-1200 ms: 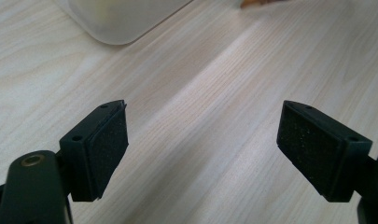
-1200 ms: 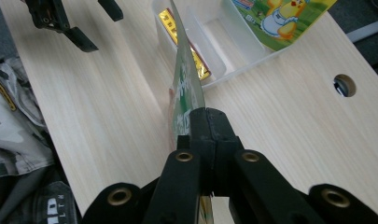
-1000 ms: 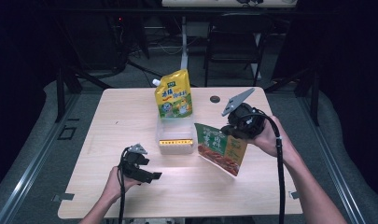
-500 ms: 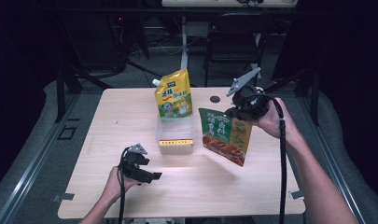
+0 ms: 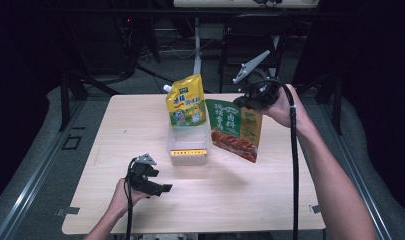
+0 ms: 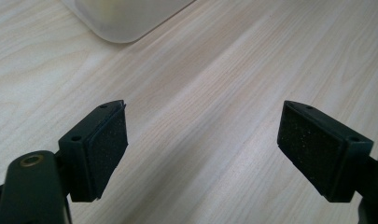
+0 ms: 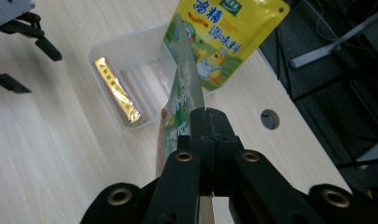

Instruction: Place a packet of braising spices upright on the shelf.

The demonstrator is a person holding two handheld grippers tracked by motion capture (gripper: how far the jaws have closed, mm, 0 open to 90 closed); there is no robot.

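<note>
Holding the green packet point(image 5: 235, 131) by its top edge, your right gripper point(image 5: 254, 100) has its jaws pinched tight on the thin seal, and the packet hangs in the air just to the right of the clear tub point(image 5: 188, 146), beside the yellow pouch point(image 5: 186, 101) that already stands in the tub's far end. To place it well, you should probably carry it over the open middle of the tub, keep it hanging upright so its lower corner clears the rim, then lower it in front of the pouch without nudging that pouch over. Watch the gold bar point(image 7: 116, 90) lying in the near compartment; aim past it. Your left gripper point(image 5: 151, 181) rests on the surface point(image 5: 270, 195) near the front edge, jaws spread wide and empty, ready to steady the tub if it slides.
</note>
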